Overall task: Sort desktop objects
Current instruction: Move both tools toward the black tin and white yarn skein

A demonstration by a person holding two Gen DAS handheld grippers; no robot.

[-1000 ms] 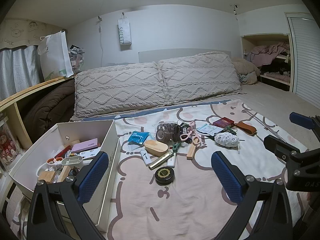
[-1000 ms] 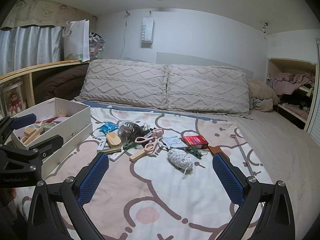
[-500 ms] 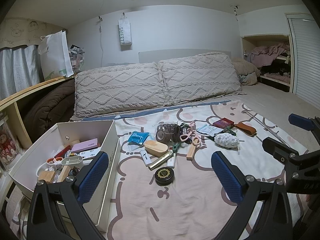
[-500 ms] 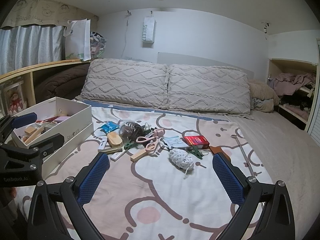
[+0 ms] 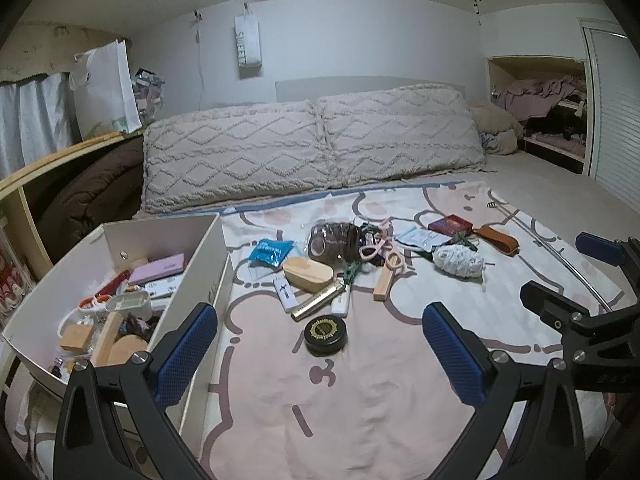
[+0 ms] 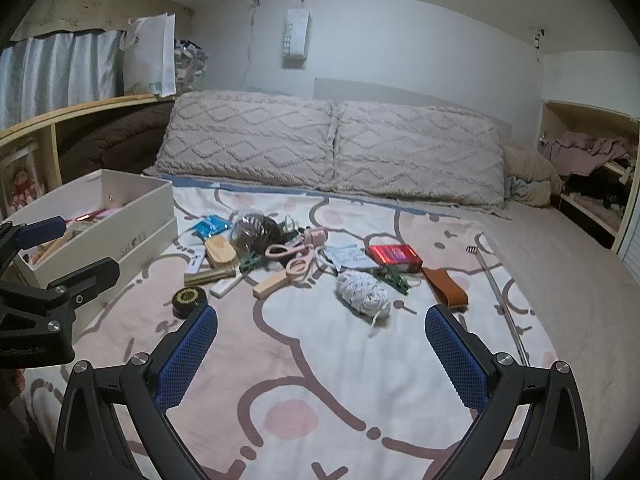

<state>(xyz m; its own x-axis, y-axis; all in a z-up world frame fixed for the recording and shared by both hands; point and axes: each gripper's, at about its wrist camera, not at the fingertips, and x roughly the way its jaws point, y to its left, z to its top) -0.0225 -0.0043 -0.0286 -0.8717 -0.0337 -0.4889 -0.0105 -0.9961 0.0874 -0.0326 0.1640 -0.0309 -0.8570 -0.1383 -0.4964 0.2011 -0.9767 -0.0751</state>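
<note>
A pile of small objects lies mid-bed: a black round tin (image 5: 325, 331) nearest me, a wooden oval brush (image 5: 308, 274), a gold bar (image 5: 318, 301), pink scissors (image 6: 289, 249), a white yarn ball (image 6: 362, 293), a red box (image 6: 394, 256) and a brown leather strap (image 6: 446, 285). A white box (image 5: 192, 280) at the left holds several sorted items. My left gripper (image 5: 320, 354) hovers open just short of the tin. My right gripper (image 6: 321, 354) is open in front of the yarn ball, holding nothing.
Two knitted pillows (image 5: 312, 148) line the headboard. A thin metal rod (image 6: 500, 296) lies on the blanket at the right. A wooden shelf (image 6: 72, 114) with a brown duvet runs along the left. An alcove (image 5: 552, 116) with clothes sits at the far right.
Both grippers have crept slightly forward toward the pile; the objects look a little nearer. Nothing was picked up or moved.
</note>
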